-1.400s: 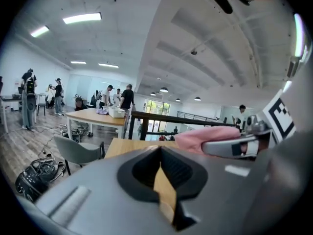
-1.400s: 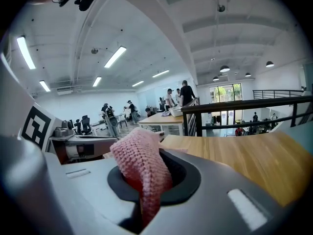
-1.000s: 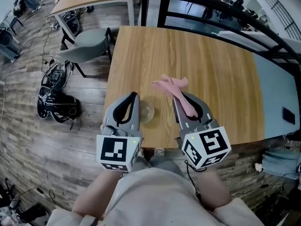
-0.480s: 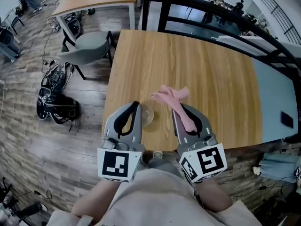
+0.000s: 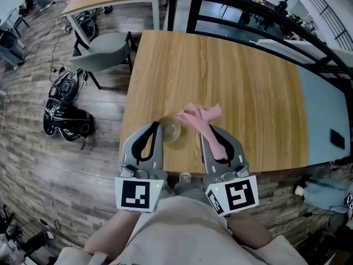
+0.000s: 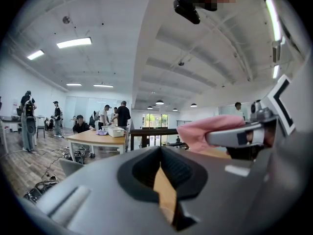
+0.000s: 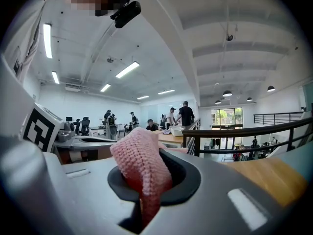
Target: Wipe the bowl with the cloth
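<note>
A small clear glass bowl (image 5: 170, 130) stands on the wooden table (image 5: 248, 81) near its front edge. My left gripper (image 5: 156, 125) is shut with nothing in it, its tip just left of the bowl and level with it. My right gripper (image 5: 205, 132) is shut on a pink knitted cloth (image 5: 199, 115), which bunches past the tips to the right of the bowl. In the right gripper view the cloth (image 7: 142, 165) fills the jaw gap and hangs over it. The left gripper view shows the cloth (image 6: 200, 131) off to the right; its own jaws are closed.
A grey chair (image 5: 105, 47) stands at the table's far left corner. Black bags and cables (image 5: 66, 120) lie on the floor to the left. A blue-grey desk (image 5: 325, 104) adjoins on the right, a black railing (image 5: 248, 7) runs behind. People stand far off.
Both grippers have drawn back toward the table's front edge, the right one carrying the cloth. The bowl, earlier half hidden by the left gripper, now shows beyond its tip.
</note>
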The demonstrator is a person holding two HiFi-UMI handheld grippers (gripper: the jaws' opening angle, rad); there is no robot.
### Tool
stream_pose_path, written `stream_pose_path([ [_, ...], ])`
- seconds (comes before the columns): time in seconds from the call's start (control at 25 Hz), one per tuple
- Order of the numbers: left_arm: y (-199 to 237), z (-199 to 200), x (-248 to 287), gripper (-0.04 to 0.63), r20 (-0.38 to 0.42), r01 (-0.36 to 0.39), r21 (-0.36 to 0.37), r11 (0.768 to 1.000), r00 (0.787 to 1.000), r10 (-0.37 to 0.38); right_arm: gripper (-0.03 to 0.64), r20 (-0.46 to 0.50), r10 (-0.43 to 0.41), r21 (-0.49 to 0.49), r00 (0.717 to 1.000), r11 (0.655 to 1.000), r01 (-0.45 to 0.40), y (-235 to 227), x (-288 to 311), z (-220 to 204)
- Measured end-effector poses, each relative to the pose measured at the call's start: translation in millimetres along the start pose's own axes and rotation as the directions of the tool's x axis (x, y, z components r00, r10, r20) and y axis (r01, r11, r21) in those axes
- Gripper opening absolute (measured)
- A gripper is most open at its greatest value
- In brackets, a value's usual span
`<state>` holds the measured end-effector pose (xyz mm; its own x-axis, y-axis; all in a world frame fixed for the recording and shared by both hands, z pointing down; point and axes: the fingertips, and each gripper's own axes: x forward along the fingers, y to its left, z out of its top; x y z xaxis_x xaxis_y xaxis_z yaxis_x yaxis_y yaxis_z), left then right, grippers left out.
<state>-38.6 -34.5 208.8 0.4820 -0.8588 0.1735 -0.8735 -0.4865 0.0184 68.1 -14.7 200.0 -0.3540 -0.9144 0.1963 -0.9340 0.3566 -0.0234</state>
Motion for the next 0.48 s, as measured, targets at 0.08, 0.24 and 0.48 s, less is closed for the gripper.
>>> stream_pose_path([
  [0.08,-1,-1,-3,0.002,0.002,-0.002,0.007,1.000,1.000,0.002,0.028,-0.001,-0.001,-0.012,1.000,1.000,0.001,1,-3,-2],
  [0.24,-4,0,-9,0.002,0.005,-0.014,0.015,1.000,1.000,0.014,0.026,0.011,-0.011,-0.061,1.000,0.998,0.012,4,-10,-2],
  [0.48,-5,-1,-17,0.002,0.008,-0.011,0.019,1.000,1.000,0.011,0.026,0.013,-0.017,-0.054,1.000,0.998,0.018,10,-17,-7],
])
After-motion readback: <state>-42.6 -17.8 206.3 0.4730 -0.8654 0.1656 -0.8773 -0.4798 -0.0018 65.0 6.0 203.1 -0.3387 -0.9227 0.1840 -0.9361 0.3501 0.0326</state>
